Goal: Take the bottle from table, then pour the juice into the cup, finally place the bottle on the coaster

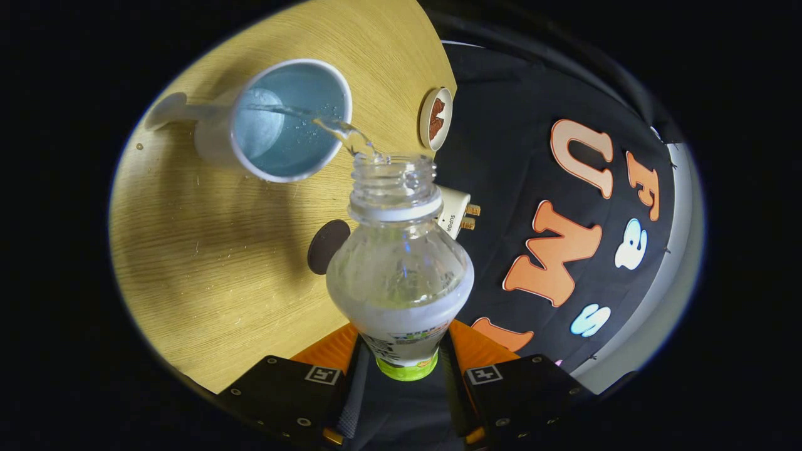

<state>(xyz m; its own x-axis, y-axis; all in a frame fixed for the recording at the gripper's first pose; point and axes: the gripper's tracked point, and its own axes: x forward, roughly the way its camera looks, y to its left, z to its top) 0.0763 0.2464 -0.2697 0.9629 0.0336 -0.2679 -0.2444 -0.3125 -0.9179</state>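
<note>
Gripper view: jaws clamp uncapped clear bottle [401, 263], pouring.

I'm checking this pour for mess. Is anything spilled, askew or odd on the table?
No spill stands out. The bottle, held between the gripper fingers, sends its stream into the cup. Droplets cling inside the cup only. A white plug lies beside the bottle neck, an unrelated item.
</note>
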